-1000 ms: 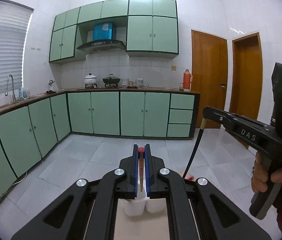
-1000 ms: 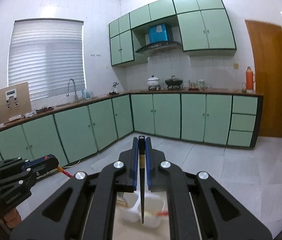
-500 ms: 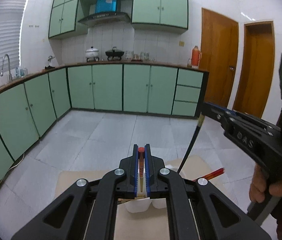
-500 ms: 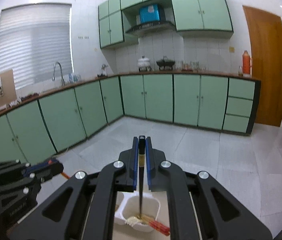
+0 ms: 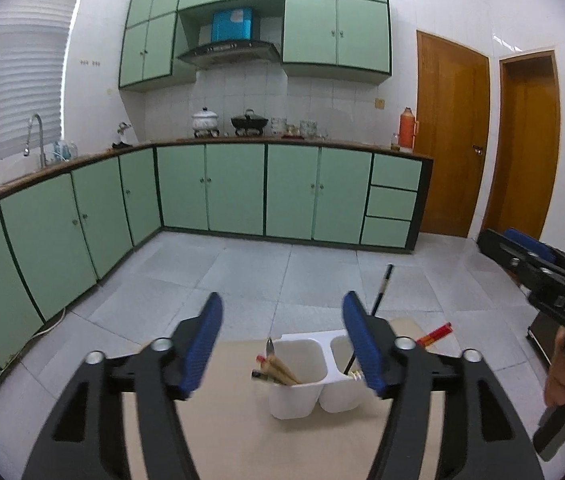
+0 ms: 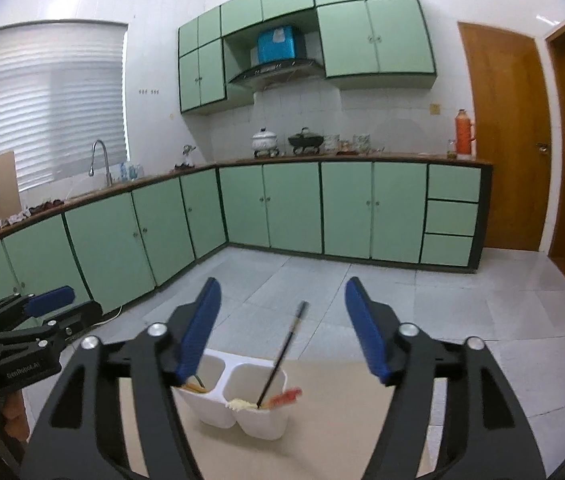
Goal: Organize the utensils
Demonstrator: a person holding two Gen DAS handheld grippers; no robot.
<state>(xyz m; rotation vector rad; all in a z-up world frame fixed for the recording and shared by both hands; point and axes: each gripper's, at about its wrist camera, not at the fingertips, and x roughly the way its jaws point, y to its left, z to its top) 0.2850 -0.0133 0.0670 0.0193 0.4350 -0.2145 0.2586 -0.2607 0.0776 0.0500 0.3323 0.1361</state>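
A white two-compartment holder (image 5: 302, 392) (image 6: 258, 424) stands on the beige table (image 5: 234, 432). Wooden red-tipped utensils (image 5: 276, 368) lie in its left cup. A black chopstick (image 5: 381, 290) (image 6: 282, 350) leans out of the right cup, beside a red chopstick (image 5: 436, 332) (image 6: 287, 396). My left gripper (image 5: 282, 312) (image 6: 70, 304) hangs just before the holder, its jaws opening with nothing between them. My right gripper (image 6: 282, 300) (image 5: 502, 242) is also opening; the black chopstick stands free in the gap, touching neither pad.
Green base cabinets (image 5: 234, 188) line the far and left walls across a tiled floor (image 5: 282, 272). Two wooden doors (image 5: 450, 136) are at the right. A person's hand (image 5: 562, 376) holds the right gripper's handle. The table's far edge lies just past the holder.
Both grippers were shut on a utensil each and now stand open. The red-tipped one sits in the left cup, the black chopstick in the right. Both grippers sank toward the holder.
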